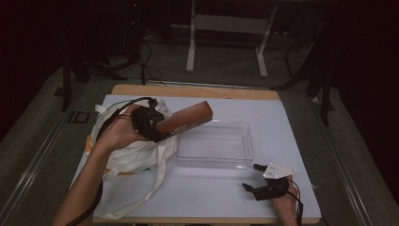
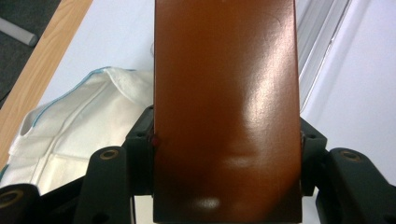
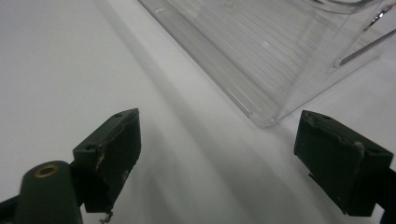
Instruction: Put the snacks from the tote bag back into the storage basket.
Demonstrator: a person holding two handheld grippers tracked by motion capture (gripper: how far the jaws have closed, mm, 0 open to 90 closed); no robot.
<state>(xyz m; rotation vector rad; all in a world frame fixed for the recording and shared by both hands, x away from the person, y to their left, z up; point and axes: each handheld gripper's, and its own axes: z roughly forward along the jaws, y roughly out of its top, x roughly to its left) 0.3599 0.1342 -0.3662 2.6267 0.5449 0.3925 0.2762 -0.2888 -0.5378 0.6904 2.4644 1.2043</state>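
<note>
The left gripper point(image 1: 157, 129) is pinching one end of a long reddish-brown box point(image 1: 185, 118), its two black jaws pressing against the box's opposite sides, as the left gripper view confirms point(image 2: 226, 154). The box point(image 2: 226, 93) is being held off the desk, tilting up and away from the gripper, with its far end hanging above the near-left corner region of the clear plastic tray point(image 1: 214, 147). Directly left of the tray, and beneath the holding hand point(image 1: 117, 134), a white cloth bag point(image 1: 136, 157) is lying crumpled, its long straps trailing toward the front edge of the desk point(image 1: 197, 197). The bag point(image 2: 79, 135) is also appearing behind the jaws in the left gripper view.

The right gripper point(image 1: 254, 176) is resting with its jaws spread wide and nothing between them, just in front of the tray's near-right corner. In the right gripper view point(image 3: 215, 154), that corner of the tray point(image 3: 261, 60) is sitting just beyond the open jaws on the white desk surface point(image 3: 56, 70).
</note>
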